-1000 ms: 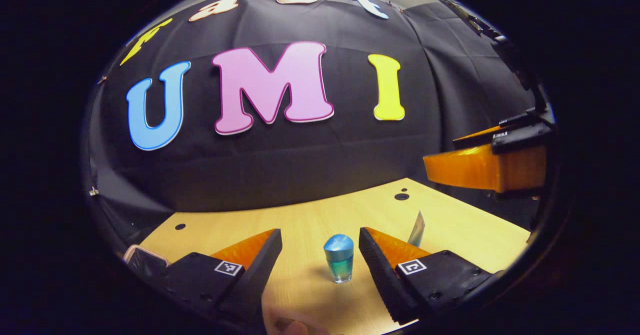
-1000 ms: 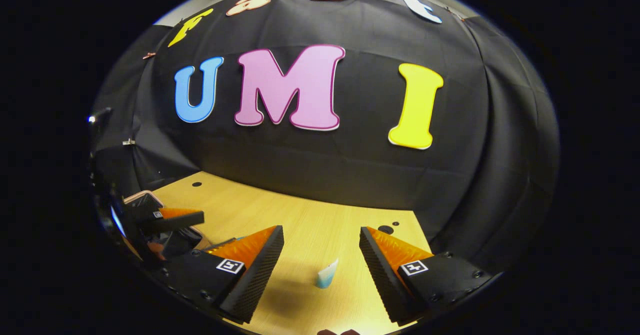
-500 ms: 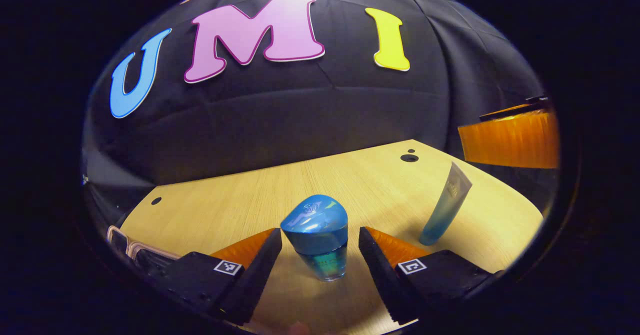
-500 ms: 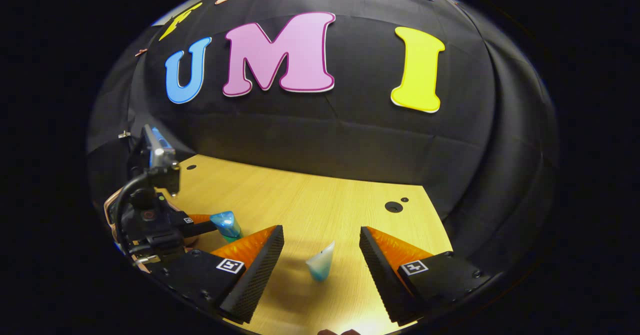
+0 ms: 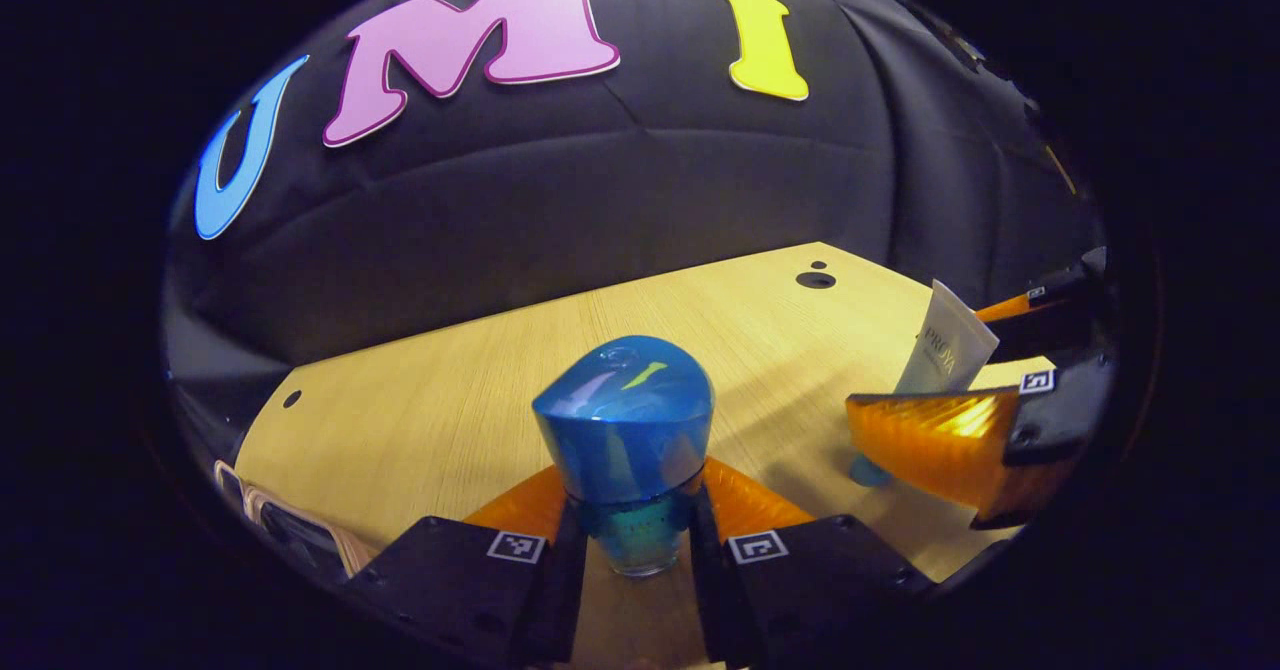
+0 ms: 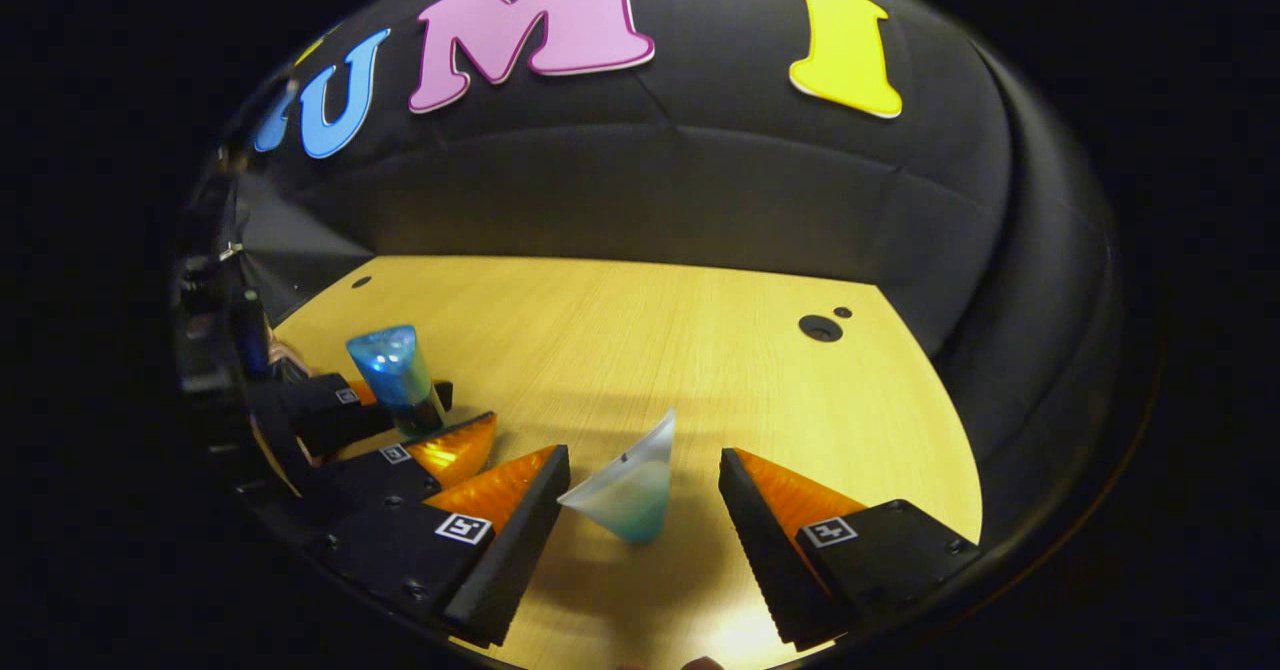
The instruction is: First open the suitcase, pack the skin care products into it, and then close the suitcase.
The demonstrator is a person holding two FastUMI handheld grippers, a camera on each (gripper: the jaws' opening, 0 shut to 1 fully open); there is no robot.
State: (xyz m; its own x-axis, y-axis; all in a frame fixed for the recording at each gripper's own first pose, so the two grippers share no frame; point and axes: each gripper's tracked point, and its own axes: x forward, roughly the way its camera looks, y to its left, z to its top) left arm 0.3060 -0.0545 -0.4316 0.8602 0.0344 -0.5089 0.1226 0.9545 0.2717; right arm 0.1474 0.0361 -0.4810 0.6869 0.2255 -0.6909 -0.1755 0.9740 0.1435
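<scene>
A small bottle [image 5: 625,430] with a glossy blue cap and a blue-green glass body stands on the wooden table [image 5: 430,410]. My left gripper [image 5: 628,535] is shut on its glass body, a finger pressing each side. The right gripper view shows the bottle [image 6: 388,365] at the left, still held by the left gripper [image 6: 415,420]. A pale blue-white tube [image 6: 625,495] stands tilted on its cap between the fingers of my open right gripper [image 6: 640,458], touching neither. In the left gripper view the tube [image 5: 950,345] rises behind one of the right gripper's fingers [image 5: 930,435].
The pale pink rim of a case [image 5: 265,515] lies at the table's near left edge. Cable holes [image 6: 820,327] mark the far right of the table, near the black cloth wall. Bare wood stretches behind both products.
Both grippers came lower and closer to the table. The left gripper's fingers closed onto the blue-capped bottle. The right gripper moved forward around the tube and stayed open.
</scene>
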